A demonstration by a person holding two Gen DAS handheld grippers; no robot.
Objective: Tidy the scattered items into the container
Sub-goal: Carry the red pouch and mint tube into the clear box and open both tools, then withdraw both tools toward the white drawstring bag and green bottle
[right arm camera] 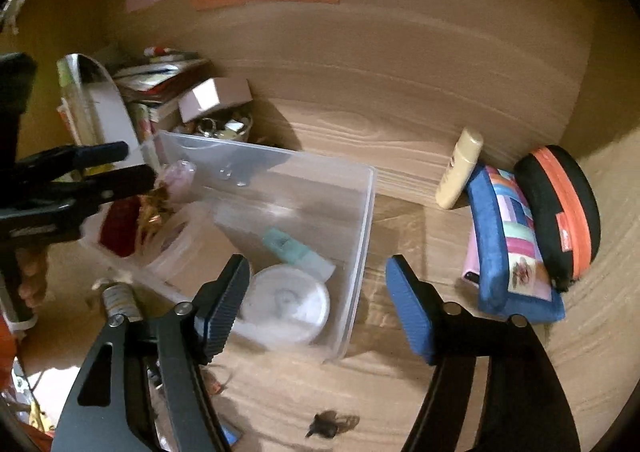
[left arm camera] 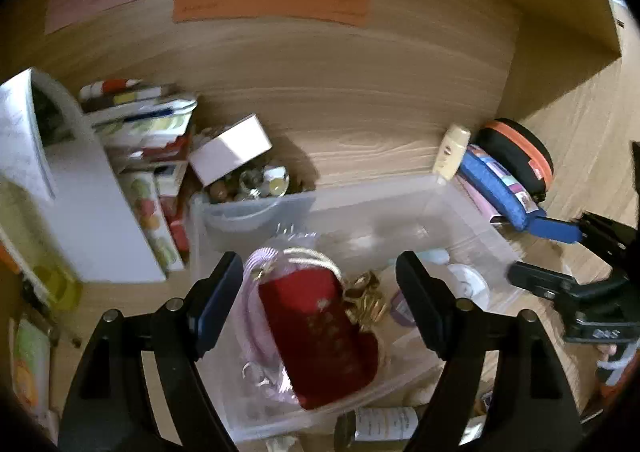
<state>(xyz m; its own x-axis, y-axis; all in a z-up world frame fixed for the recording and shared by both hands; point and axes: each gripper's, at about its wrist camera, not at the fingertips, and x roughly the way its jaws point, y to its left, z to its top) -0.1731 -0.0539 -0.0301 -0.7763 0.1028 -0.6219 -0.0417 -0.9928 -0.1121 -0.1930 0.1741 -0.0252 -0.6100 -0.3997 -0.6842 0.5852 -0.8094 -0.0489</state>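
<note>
A clear plastic container (left arm camera: pixel 472 212) (right arm camera: pixel 360 212) sits on the wooden desk. Inside lie a red pouch with gold ribbon in a pink mesh bag (left arm camera: pixel 320 332) (right arm camera: pixel 120 224), a white round tin (right arm camera: pixel 286 302) and a pale green item (right arm camera: pixel 292 248). My left gripper (left arm camera: pixel 320 296) is open above the red pouch and holds nothing; it also shows at the left of the right wrist view (right arm camera: pixel 132 164). My right gripper (right arm camera: pixel 316 300) is open and empty over the container's near right corner; it shows in the left wrist view (left arm camera: pixel 552 256). A dark hair clip (right arm camera: pixel 326 426) lies on the desk in front.
A cream tube (right arm camera: pixel 460 172), a blue patchwork pouch (right arm camera: pixel 508 236) and a black-and-orange case (right arm camera: pixel 560 208) lean at the right. Books (left arm camera: pixel 140 120), a white box (left arm camera: pixel 230 148) and a tub of trinkets (left arm camera: pixel 256 188) stand at the back left. A small bottle (left arm camera: pixel 380 424) lies near the container's front.
</note>
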